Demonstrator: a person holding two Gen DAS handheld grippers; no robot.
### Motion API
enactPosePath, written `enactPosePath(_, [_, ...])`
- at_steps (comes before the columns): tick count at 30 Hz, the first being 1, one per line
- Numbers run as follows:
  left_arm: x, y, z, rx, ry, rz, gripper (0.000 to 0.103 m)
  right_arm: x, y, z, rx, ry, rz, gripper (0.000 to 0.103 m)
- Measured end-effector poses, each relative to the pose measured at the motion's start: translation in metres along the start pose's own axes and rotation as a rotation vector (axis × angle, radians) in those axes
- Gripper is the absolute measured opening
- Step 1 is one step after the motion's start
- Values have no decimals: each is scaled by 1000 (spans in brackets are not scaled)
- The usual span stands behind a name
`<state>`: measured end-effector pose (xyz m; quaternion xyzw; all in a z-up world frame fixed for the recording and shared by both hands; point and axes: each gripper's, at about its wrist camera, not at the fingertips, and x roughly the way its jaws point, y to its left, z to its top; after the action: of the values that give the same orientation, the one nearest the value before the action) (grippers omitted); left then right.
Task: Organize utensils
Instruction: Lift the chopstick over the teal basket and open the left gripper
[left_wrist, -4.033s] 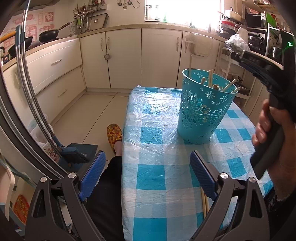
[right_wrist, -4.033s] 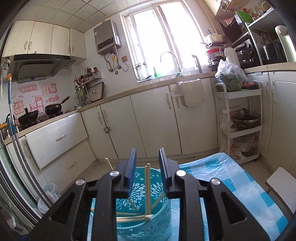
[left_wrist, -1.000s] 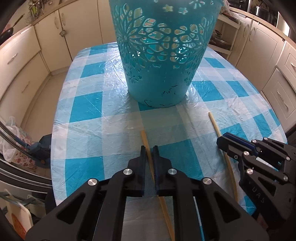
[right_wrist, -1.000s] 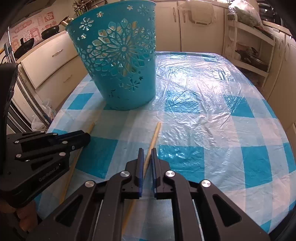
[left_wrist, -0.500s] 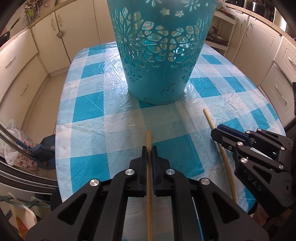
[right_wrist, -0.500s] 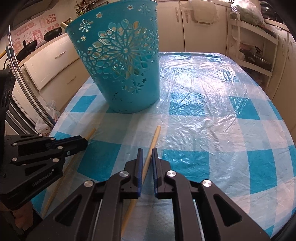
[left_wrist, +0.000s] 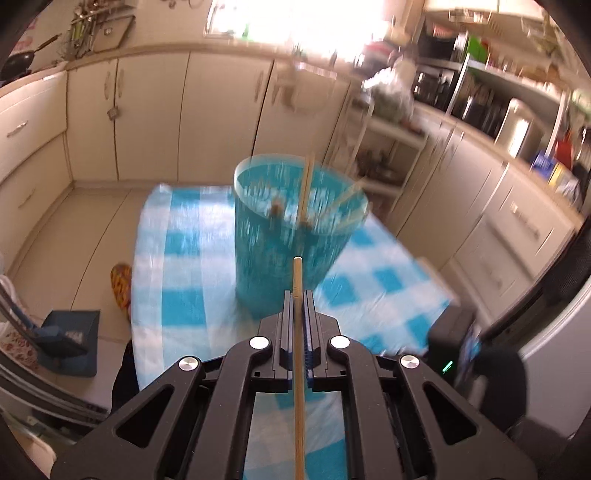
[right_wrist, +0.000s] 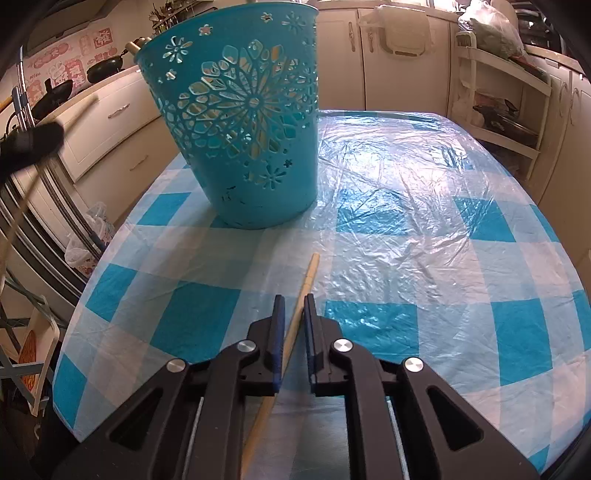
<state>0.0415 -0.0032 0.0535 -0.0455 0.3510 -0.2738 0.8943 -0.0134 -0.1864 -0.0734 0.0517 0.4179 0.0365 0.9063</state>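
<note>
A teal cut-out basket (left_wrist: 291, 236) stands on the blue-checked table (right_wrist: 406, 236) with several wooden chopsticks leaning inside it. My left gripper (left_wrist: 297, 295) is shut on one chopstick (left_wrist: 297, 275), held in the air above the table, its tip pointing at the basket (right_wrist: 251, 147); that view is motion-blurred. My right gripper (right_wrist: 293, 299) hovers low over a second chopstick (right_wrist: 308, 273) lying on the cloth in front of the basket. Its jaws straddle the stick with a narrow gap, and the pads do not clamp it.
Plastic film covers the tablecloth. Cream kitchen cabinets (left_wrist: 221, 122) ring the room, and an open shelf rack (right_wrist: 498, 96) stands at the right. A slippered foot (left_wrist: 122, 280) and a dark dustpan (left_wrist: 70, 339) are on the floor left of the table.
The left gripper lifted its chopstick off the table and rose, so the basket's rim now shows from above. The right gripper stayed over the second chopstick.
</note>
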Motion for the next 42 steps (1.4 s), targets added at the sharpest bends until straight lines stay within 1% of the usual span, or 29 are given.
enactPosePath(2, [-11, -3, 22, -13, -65, -22, 5, 0, -1, 0, 2, 0, 2, 12])
enactPosePath(5, [-21, -7, 53, -29, -163, -35, 5, -1, -2, 0, 10, 0, 10, 12])
enactPosePath(8, [-21, -11, 78, -41, -243, -19, 5, -1, -3, 0, 17, 1, 16, 12])
enactPosePath(12, [-7, -9, 107, -94, -332, 7, 5, -1, -6, 1, 29, 1, 28, 13])
enactPosePath(14, [3, -7, 120, -118, -386, 40, 5, -1, -7, 1, 32, 1, 36, 15])
enactPosePath(16, [13, -5, 130, -139, -422, 73, 5, -1, -6, 1, 31, 1, 40, 18])
enactPosePath(18, [24, -3, 138, -159, -448, 114, 5, -1, -5, 1, 29, 1, 43, 21])
enactPosePath(21, [39, 1, 142, -186, -479, 153, 5, -1, -2, 1, 23, 1, 46, 24])
enactPosePath(25, [55, 6, 139, -206, -491, 180, 5, 0, 1, 1, 16, 1, 44, 27])
enactPosePath(29, [68, 4, 130, -182, -465, 193, 5, 0, 1, 1, 16, 1, 49, 29])
enactPosePath(34, [80, 1, 115, -146, -414, 201, 5, 1, 1, 1, 9, 2, 47, 30])
enactPosePath(39, [88, -4, 102, -79, -320, 219, 6, 1, 3, 1, 6, 2, 44, 30])
enactPosePath(40, [88, -5, 100, -66, -302, 219, 8, 1, 3, 1, 4, 3, 45, 31])
enactPosePath(42, [81, -5, 92, -49, -290, 242, 18, 1, 4, 1, 1, 4, 50, 33])
